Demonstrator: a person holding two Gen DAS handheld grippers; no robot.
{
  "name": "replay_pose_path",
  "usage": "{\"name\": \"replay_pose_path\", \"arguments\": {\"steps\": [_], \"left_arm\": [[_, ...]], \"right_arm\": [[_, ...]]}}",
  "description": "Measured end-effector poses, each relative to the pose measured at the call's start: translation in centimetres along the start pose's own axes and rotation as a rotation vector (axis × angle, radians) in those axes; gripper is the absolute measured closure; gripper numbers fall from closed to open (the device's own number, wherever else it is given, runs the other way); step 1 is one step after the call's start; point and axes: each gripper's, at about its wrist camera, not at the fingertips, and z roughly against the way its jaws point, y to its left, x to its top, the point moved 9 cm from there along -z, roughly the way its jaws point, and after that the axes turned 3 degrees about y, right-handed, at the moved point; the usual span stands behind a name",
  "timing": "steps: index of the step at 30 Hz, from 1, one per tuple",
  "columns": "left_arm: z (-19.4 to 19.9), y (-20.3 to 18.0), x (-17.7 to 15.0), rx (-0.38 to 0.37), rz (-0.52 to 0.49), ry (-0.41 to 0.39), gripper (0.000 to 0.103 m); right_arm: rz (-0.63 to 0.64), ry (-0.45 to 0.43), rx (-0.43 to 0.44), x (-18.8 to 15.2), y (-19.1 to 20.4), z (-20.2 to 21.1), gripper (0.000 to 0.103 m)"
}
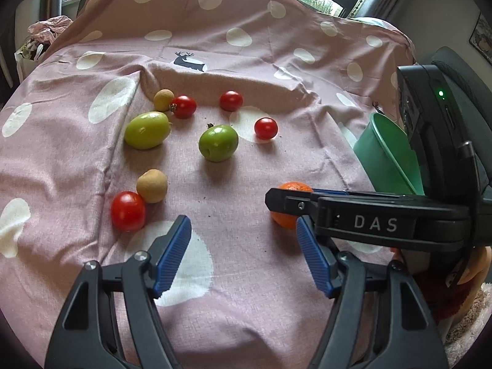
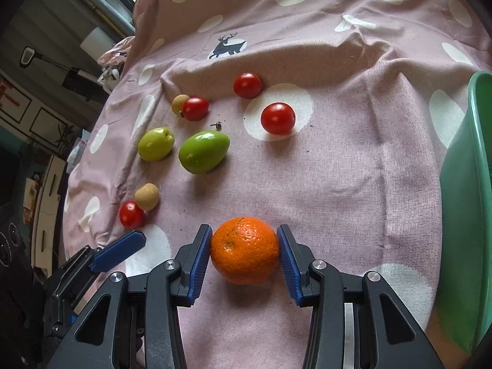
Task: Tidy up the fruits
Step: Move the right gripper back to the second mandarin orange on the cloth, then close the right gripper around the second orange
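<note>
An orange [image 2: 244,250] rests on the pink dotted cloth [image 2: 338,169], and both blue pads of my right gripper [image 2: 244,228] press its sides. In the left wrist view that gripper [image 1: 287,201] reaches in from the right over the orange [image 1: 284,220]. Just to its left, my left gripper [image 1: 242,220] hovers open above the cloth with nothing between its fingers. Beyond lie two green fruits [image 1: 218,143] [image 1: 147,129], several red tomatoes [image 1: 127,210] [image 1: 266,128] and two tan round fruits [image 1: 152,185] [image 1: 163,100].
A green plastic basin [image 2: 467,215] stands at the right edge of the cloth, also visible in the left wrist view as the basin [image 1: 384,153] behind the right hand's device. The cloth rises in a fold behind the fruits. Room clutter lies off the left side.
</note>
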Motion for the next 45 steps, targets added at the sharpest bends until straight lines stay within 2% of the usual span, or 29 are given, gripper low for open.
{"name": "replay_pose_path", "arguments": {"steps": [3,11,15,19,21,26,34,38,45], "left_arm": [[-0.1,-0.6,0.0,-0.034,0.005,0.008,0.033],[-1.0,-3.2,0.0,-0.078,-0.027,0.026,0.033],[-2.1,-4.2,-0.2,-0.092,-0.044,0.053,0.033],[-3.2,-4.3,-0.1,-0.097,-0.036,0.070,0.046],[-3.8,-4.1,0.0,-0.099,-0.014,0.087,0.047],[-4.3,-3.8,0.2,-0.081,-0.014,0.078,0.059],[-4.5,-4.0,0.2,-0.051,-0.051,0.065,0.059],[-4.5,-3.8,0.2,-0.059,-0.038,0.067,0.058],[-4.5,-3.9,0.2,-0.061,-0.045,0.066,0.058]], "right_arm": [[0.000,-0.024,0.003,0.2,-0.1,0.8,0.058],[-0.064,-0.106,0.100,0.9,-0.3,3.9,0.058],[-0.095,-0.078,0.137,0.5,-0.5,3.2,0.058],[-0.099,-0.060,0.151,0.3,-0.2,2.4,0.058],[-0.098,-0.051,0.142,0.3,-0.2,2.0,0.058],[-0.104,-0.031,0.143,0.1,-0.4,1.2,0.058],[-0.125,-0.015,0.159,0.0,-0.8,0.6,0.058],[-0.109,-0.014,0.146,0.0,-0.6,0.5,0.058],[-0.135,0.007,0.181,-0.2,-0.9,0.0,0.058]]}}
